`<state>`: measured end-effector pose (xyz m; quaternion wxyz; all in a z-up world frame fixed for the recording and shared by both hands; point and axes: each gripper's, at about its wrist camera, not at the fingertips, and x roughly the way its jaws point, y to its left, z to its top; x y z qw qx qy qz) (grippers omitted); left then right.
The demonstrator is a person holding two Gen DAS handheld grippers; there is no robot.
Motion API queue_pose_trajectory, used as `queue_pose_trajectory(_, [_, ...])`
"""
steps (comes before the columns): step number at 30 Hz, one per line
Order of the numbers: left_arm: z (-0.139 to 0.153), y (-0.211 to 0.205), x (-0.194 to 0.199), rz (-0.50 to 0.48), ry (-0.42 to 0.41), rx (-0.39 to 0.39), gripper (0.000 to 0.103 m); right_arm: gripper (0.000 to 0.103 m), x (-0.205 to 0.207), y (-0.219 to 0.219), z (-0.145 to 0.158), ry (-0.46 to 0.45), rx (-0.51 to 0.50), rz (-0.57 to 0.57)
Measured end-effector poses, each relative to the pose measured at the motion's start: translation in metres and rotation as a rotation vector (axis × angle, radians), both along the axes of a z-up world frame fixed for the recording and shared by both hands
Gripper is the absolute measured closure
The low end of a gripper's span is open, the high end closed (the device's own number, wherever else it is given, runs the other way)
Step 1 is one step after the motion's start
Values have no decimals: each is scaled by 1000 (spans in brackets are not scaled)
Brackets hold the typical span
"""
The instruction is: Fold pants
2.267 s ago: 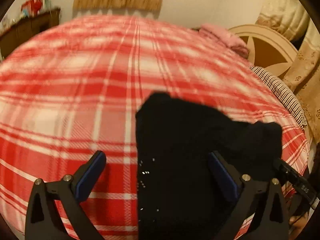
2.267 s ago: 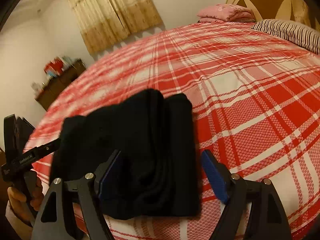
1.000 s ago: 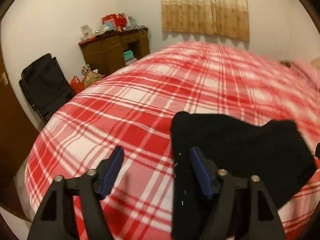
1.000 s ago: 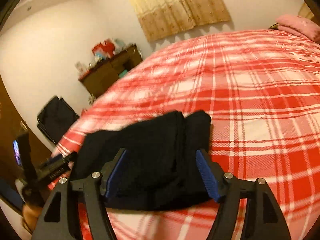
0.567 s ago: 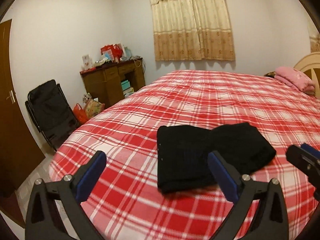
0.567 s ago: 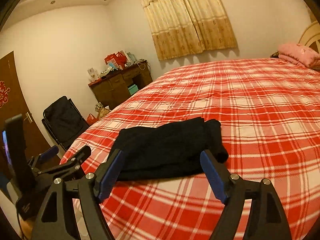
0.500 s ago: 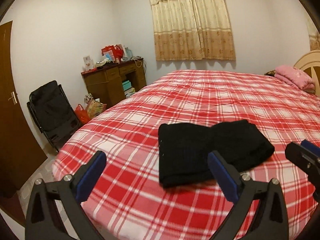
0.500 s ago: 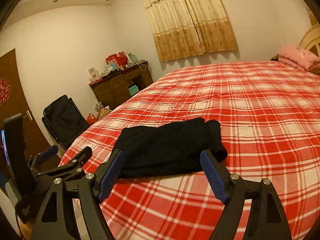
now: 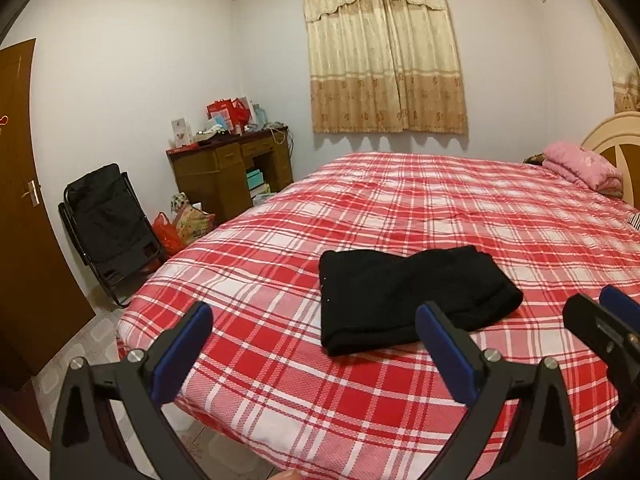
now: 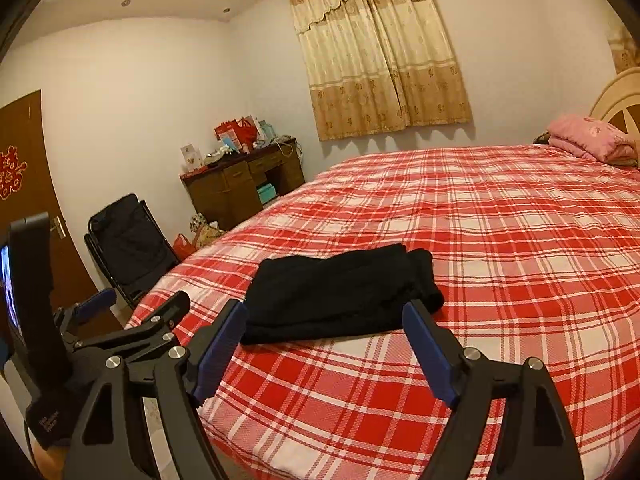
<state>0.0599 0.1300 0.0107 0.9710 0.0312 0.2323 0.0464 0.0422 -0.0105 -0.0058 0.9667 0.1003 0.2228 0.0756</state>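
Observation:
The black pants (image 9: 404, 292) lie folded in a compact bundle on the red plaid bed (image 9: 440, 208), near its front corner. They also show in the right wrist view (image 10: 340, 292). My left gripper (image 9: 312, 340) is open and empty, held back off the bed's edge, short of the pants. My right gripper (image 10: 324, 344) is open and empty, also pulled back from the pants. The left gripper's body (image 10: 120, 332) shows at the left of the right wrist view.
A wooden desk (image 9: 232, 168) with clutter stands by the far wall. A black folding chair (image 9: 108, 228) and bags (image 9: 180, 228) stand on the floor left of the bed. A brown door (image 9: 20, 200) is at left. A pink blanket (image 9: 580, 168) lies by the headboard.
Both grippers have drawn back and up from the folded pants, which stay on the bed. The view now takes in the whole room.

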Motion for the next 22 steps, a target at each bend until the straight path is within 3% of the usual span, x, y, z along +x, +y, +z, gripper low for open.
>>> queue_pose_trajectory(8, [2,-9,-5,16,-10,37,0,20,-2,-6,-2,9,10,-28])
queue_pose_trajectory(22, [4,-14,-10,-5,-28,13,0,19,-10,-11,0,3,19,-44])
